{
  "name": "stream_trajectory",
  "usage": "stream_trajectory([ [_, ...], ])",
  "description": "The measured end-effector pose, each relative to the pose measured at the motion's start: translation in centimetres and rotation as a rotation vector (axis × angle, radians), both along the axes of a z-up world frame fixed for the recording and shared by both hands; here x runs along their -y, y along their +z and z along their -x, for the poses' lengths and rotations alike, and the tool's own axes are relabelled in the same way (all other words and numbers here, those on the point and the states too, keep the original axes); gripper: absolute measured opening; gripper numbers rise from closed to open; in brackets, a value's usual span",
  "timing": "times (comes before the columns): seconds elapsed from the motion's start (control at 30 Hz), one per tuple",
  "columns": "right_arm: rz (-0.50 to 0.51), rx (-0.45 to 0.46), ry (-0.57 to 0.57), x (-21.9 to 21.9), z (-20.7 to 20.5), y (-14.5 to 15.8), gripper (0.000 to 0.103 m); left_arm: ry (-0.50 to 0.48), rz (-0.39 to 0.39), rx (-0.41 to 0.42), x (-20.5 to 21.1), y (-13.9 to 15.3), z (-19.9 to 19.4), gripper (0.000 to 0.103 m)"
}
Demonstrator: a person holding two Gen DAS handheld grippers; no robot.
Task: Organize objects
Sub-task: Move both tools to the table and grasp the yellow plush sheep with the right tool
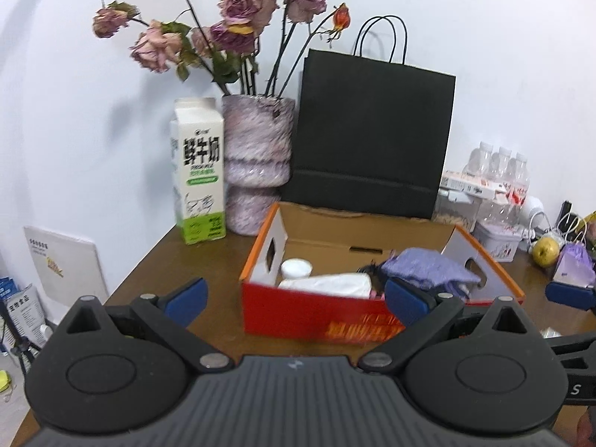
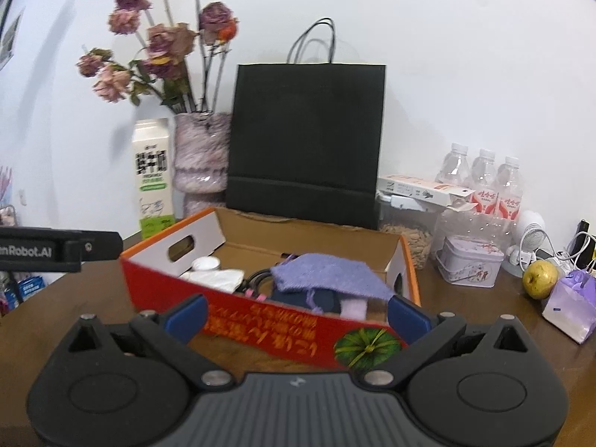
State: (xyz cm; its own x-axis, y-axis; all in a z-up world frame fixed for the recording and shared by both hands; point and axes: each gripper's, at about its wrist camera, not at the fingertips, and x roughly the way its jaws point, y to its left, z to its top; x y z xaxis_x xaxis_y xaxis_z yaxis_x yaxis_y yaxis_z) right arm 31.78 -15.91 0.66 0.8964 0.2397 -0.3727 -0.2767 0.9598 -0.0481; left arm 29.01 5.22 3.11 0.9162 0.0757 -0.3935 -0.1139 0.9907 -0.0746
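Note:
An open red cardboard box (image 1: 294, 313) (image 2: 275, 329) sits mid-table. Inside lie a purple cloth (image 1: 428, 266) (image 2: 327, 273), a white jar (image 1: 296, 268) (image 2: 204, 263), a white tissue pack (image 1: 327, 285) (image 2: 219, 277) and dark cables (image 2: 260, 277). My left gripper (image 1: 296, 303) hangs open in front of the box's near wall, holding nothing. Over the box's near right corner, my right gripper (image 2: 298, 316) is also open and empty. Its blue fingertip (image 1: 570, 294) shows at the right edge of the left wrist view.
Along the back wall stand a milk carton (image 1: 199, 171) (image 2: 153, 178), a vase of dried roses (image 1: 257, 164) (image 2: 201, 160) and a black paper bag (image 1: 368, 141) (image 2: 305, 141). To the right are water bottles (image 2: 484, 182), a tin (image 2: 469, 264), a pear (image 2: 540, 279) and a small purple bag (image 2: 571, 305).

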Motion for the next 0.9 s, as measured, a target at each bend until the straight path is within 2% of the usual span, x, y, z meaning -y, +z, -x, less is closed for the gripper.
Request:
stream_trajectory([
  [0.33,0.011,0.015,0.079,-1.6,4.8,-1.7,0.103,0.026,-0.01,0.024,-1.8,-0.8,4.6,0.103],
  [0.57,-0.002,0.01,0.147,-2.4,7.2,-2.6,0.103,0.057,-0.005,-0.036,-3.9,-3.0,7.5,0.103],
  [0.9,0.029,0.008,0.374,-4.6,9.2,-3.7,0.103,0.069,0.041,-0.109,-8.4,-5.5,11.8,0.103],
])
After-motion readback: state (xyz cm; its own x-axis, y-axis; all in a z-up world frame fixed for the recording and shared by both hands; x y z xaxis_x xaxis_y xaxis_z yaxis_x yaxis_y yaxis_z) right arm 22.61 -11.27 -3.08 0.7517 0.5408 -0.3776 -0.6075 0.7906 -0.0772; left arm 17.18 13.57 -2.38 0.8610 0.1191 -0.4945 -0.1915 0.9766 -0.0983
